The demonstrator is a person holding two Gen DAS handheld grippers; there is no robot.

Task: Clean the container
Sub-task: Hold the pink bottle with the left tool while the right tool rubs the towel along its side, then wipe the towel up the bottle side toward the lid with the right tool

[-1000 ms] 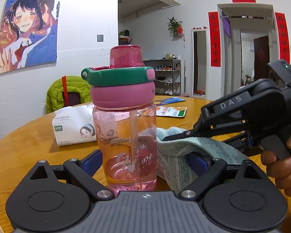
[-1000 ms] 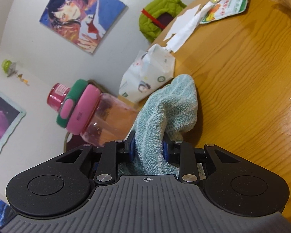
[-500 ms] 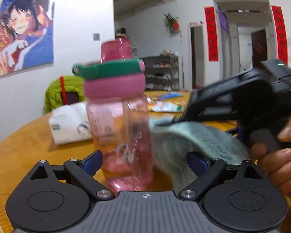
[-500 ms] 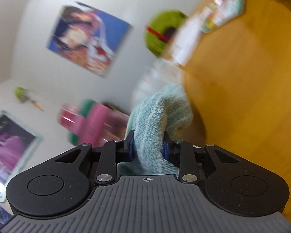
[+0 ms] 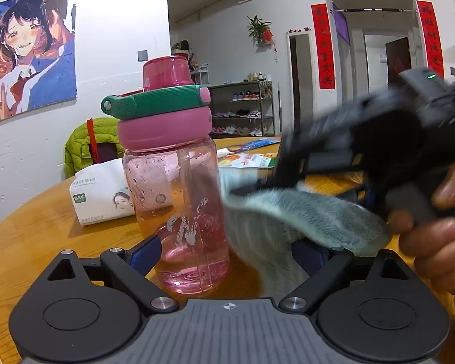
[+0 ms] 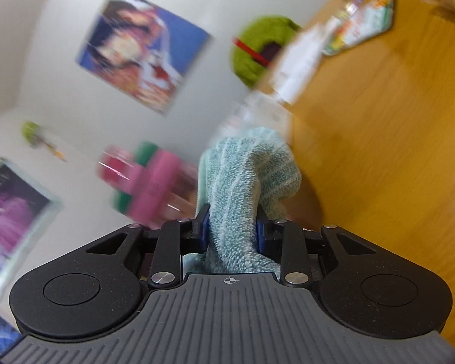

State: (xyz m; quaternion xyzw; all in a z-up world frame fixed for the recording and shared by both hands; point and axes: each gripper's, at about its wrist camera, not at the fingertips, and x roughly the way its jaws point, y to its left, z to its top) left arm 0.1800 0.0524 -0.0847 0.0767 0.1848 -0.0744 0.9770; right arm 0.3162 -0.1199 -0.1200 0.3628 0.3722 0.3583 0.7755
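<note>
Pink bottle (image 5: 179, 200) upright on table (image 5: 36, 242), btwn left gripper (image 5: 226, 251) jaws – spread wide, grip unclear. Right gripper (image 6: 232, 227) clamped on towel (image 6: 245, 176) – towel against bottle's side.

Bottle (image 5: 179, 200): clear pink plastic, glossy, w/ matt pink and green lid. Towel (image 5: 288, 227): teal terry cloth, fuzzy, ribbed. Table (image 5: 39, 236): varnished wood, shiny. Tissue pack (image 5: 103, 194), far left: smooth plastic wrap. Left gripper (image 5: 227, 251): matt black plastic, metal pins.
</note>
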